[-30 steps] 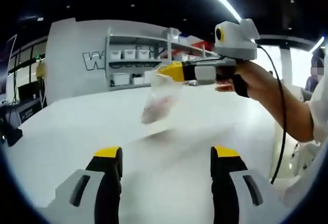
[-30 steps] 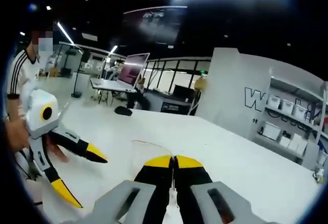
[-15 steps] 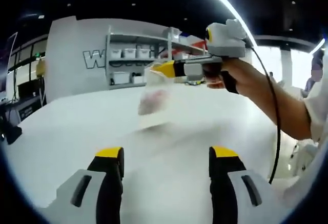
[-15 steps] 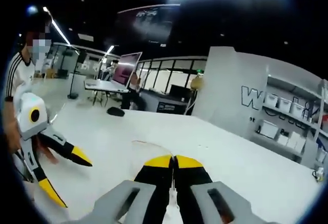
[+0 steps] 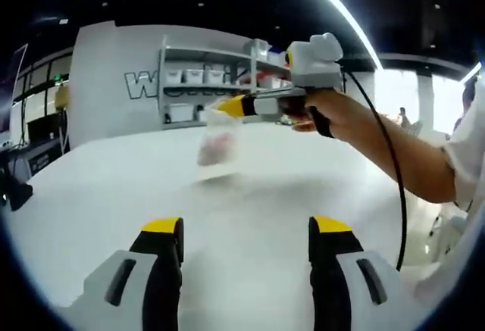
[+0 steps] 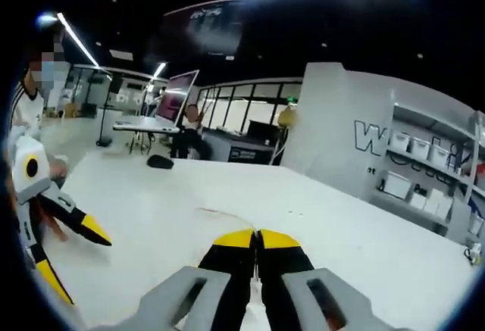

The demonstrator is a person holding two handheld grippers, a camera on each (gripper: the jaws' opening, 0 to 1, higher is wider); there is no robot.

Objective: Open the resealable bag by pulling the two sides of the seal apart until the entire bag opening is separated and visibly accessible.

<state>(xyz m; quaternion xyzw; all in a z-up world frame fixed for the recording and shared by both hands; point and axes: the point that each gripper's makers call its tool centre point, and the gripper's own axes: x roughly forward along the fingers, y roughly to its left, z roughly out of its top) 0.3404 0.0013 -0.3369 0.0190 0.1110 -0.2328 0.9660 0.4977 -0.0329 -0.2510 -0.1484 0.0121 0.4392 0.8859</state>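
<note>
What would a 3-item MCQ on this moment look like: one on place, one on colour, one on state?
1. Where is the bag?
A. flat on the table
B. hanging from the right gripper above the table
C. on the shelf

2. What colour are the jaw tips?
A. yellow
B. red
C. green

3. How stands the left gripper?
A. shut on the bag
B. shut on nothing
C. open

Key: 1 B, the bag dangles from the right gripper's shut tips in the left gripper view. 2 A, yellow tips show in both views. 3 C, its jaws stand wide apart with bare table between them.
</note>
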